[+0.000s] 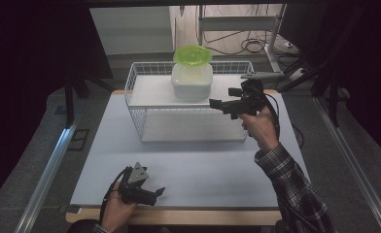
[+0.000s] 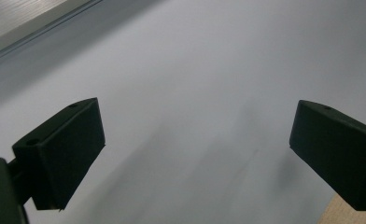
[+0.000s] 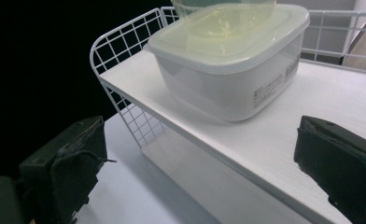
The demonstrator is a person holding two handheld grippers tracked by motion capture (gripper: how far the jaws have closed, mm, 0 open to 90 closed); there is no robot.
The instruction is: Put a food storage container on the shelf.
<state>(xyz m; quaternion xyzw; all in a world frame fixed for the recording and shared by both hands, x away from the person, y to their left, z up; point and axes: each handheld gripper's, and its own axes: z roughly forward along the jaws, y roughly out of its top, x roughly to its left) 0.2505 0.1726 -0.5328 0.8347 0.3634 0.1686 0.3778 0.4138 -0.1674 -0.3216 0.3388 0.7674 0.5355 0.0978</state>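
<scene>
White shelf (image 3: 284,135), small-print container label (image 3: 270,88)

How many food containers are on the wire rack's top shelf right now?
2. A square translucent white plastic container sits on the white wire rack's top shelf, and a round green-lidded container is stacked on it. None visible on the lower shelf.

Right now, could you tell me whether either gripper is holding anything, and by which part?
Nothing is held. The left gripper is open over the bare table; the right gripper is open, short of the white container on the wire shelf.
</scene>
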